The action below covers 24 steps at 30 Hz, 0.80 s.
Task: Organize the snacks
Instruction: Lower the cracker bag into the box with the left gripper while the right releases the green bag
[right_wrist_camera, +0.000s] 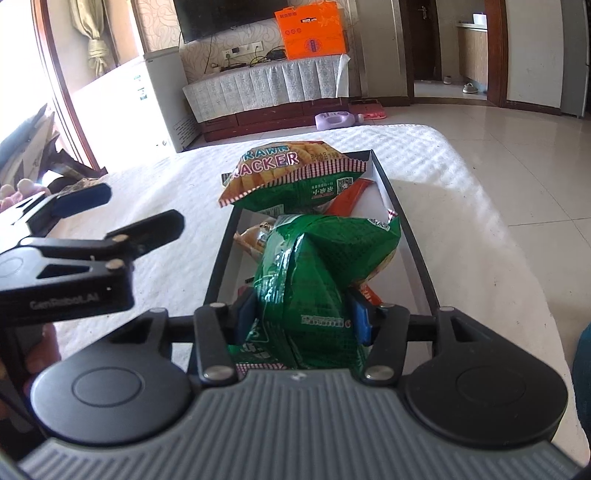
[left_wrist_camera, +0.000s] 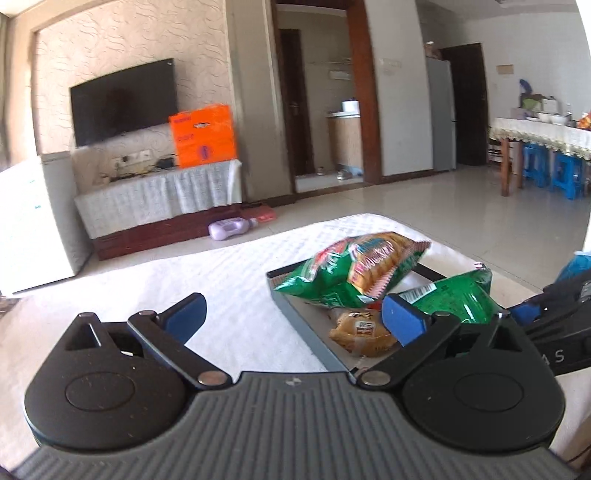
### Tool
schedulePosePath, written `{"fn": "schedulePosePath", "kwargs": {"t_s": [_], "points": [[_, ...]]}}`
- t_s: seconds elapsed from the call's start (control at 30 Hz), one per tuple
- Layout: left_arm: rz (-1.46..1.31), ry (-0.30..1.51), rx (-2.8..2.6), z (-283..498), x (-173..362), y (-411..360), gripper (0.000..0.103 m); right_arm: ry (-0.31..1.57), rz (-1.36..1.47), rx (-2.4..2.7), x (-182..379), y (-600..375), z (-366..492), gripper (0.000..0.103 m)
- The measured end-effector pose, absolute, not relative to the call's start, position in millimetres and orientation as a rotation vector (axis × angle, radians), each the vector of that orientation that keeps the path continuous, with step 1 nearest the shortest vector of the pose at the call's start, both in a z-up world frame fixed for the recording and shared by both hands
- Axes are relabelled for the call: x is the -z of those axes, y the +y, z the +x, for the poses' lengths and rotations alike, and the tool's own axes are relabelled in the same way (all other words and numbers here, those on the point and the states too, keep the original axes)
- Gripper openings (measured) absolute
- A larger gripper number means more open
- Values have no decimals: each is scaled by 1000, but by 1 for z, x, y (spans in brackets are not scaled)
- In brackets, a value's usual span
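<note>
A dark-framed tray (right_wrist_camera: 414, 254) lies on the white quilted tabletop (right_wrist_camera: 155, 273). A green and yellow prawn cracker bag (right_wrist_camera: 288, 173) leans over its far end. My right gripper (right_wrist_camera: 301, 317) is shut on a green snack bag (right_wrist_camera: 325, 266), which stands over the tray's near end with the blue pads pressed on its sides. A small yellow packet (right_wrist_camera: 255, 236) and an orange-red packet (right_wrist_camera: 347, 195) lie under the bags. My left gripper (left_wrist_camera: 293, 314) is open wide with nothing between its fingers, above the cloth just left of the tray (left_wrist_camera: 306, 325). The left wrist view also shows the green bag (left_wrist_camera: 458, 295).
Beyond the table's far edge is tiled floor with a purple object (right_wrist_camera: 332, 120) on it. A TV stand carrying an orange box (right_wrist_camera: 312, 31) stands against the wall, with a white fridge (right_wrist_camera: 162, 96) to its left. A dining table with blue stools (left_wrist_camera: 565, 173) is far right.
</note>
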<state>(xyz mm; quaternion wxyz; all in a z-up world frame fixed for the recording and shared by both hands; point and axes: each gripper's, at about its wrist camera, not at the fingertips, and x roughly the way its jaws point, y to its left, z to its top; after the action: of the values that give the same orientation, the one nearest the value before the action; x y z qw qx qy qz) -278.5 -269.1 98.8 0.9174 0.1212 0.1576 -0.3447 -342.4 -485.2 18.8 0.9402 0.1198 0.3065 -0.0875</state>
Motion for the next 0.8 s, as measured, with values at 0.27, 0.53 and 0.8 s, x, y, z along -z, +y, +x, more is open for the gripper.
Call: {"fn": "schedulePosePath", "kwargs": {"t_s": [0.27,0.53,0.8], "points": [[228,343,729,-312,-112,-257,103,575,220,226,-25,-481,-349,67],[284,223,597,-356,-119,-257,103,511,225,300,-32,-480,-361,67],[231,308,616,-366,-118,-245,103,362,206,399,-43,-463,-410,67]]}}
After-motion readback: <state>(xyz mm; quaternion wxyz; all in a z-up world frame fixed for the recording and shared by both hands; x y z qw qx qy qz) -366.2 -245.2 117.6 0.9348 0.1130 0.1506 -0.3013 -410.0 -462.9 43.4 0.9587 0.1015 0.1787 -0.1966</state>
